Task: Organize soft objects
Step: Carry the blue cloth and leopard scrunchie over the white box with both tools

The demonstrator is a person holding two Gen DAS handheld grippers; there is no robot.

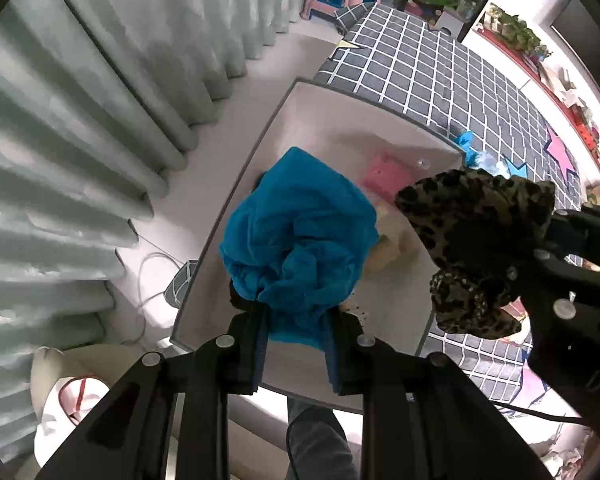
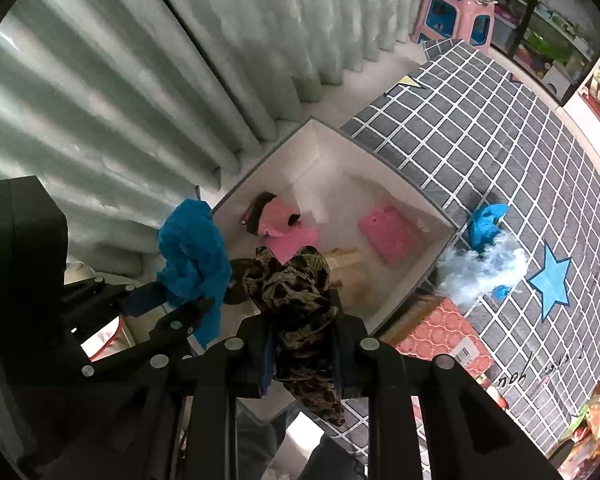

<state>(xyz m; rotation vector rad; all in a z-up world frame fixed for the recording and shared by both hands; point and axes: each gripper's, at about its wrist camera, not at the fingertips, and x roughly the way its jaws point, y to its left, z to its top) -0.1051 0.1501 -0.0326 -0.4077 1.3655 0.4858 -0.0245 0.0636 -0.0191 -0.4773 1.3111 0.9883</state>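
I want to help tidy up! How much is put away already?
Done: pink sponges lie in the white box. In hand: left claw holds blue cloth, right claw holds leopard-print cloth, above the box. Left: fluffy blue toy on the mat.

My blue cloth [image 1: 300, 236] & leopard-print cloth [image 2: 296, 292] hang bunched above white storage box [image 2: 416, 196], w/ pink pieces inside.

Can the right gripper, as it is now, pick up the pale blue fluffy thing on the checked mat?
Probably not yet. The right gripper is shut on the leopard-print cloth, so its jaws are occupied. The fluffy thing lies uncovered on the mat beside the box.
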